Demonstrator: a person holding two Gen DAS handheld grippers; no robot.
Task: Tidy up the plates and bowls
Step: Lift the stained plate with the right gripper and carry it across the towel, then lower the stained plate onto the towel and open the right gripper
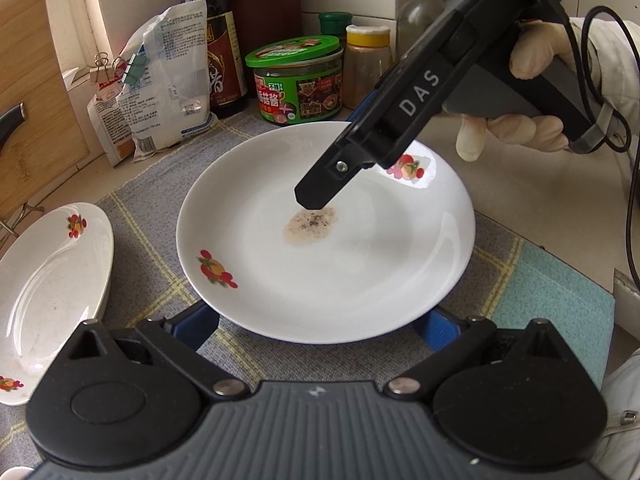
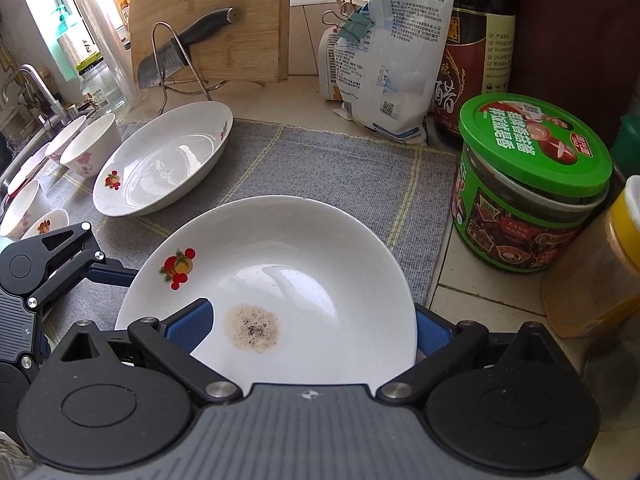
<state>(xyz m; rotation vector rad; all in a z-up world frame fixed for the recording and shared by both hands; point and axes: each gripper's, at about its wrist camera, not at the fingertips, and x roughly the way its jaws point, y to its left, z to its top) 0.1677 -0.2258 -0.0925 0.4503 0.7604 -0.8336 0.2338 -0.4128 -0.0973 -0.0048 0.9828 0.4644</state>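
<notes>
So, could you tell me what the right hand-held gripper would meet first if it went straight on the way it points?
The right hand-held gripper points down into the soiled plate, so it would likely meet the plate's inner surface near the peppery residue. Depth is unclear; one finger may already be under the rim.

A lived-in home kitchen: a tiled counter (image 2: pixel 480 300) carries a grey woven mat (image 2: pixel 340 184) ahead of the claw. Beyond it, a bamboo cutting board (image 2: pixel 208 20) and a knife (image 2: pixel 176 52) stand in a wire rack, with a sink faucet (image 2: pixel 28 84) far left. To the right stand a vinegar bottle (image 2: pixel 476 48), a green-lidded sauce jar (image 2: pixel 532 188) and clipped seasoning bags (image 2: pixel 384 60).
</notes>
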